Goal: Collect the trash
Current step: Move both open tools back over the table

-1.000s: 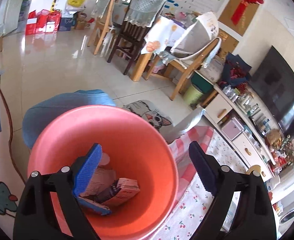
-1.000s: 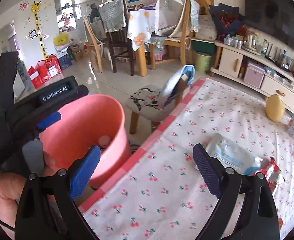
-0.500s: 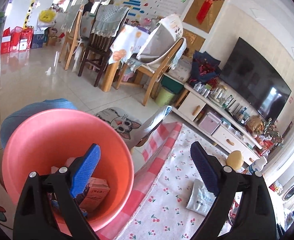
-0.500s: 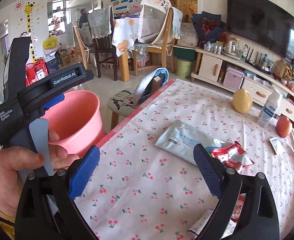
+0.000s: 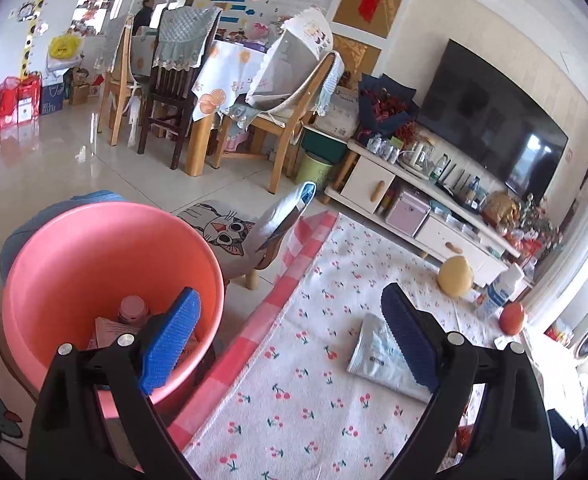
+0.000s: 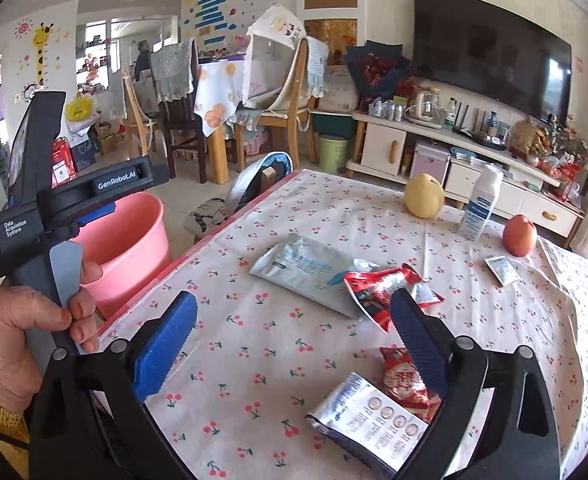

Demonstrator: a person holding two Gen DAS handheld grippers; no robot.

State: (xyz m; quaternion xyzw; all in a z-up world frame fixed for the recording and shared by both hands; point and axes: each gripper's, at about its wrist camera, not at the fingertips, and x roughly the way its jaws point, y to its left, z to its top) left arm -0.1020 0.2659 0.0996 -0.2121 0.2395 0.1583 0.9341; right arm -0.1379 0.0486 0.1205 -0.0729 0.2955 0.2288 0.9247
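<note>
Left wrist view alone shows inside the round pink bucket (image 5: 94, 272) — boxes and a small bottle (image 5: 133, 307). Right wrist view alone shows crinkly red wrappers (image 6: 389, 284) and a shiny silver packet (image 6: 363, 420) on the cherry cloth (image 6: 254, 360). Both grippers — left gripper (image 5: 290, 336), right gripper (image 6: 294, 340) — gape wide, holding nothing.

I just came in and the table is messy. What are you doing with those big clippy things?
A person is clearing trash off the table into the pink bucket beside it. The bucket already holds some boxes and a small bottle. Both the left hand-held gripper and the right hand-held gripper are open and empty. Wrappers wait on the cloth: a white packet, a red wrapper and a silver pouch.
</note>
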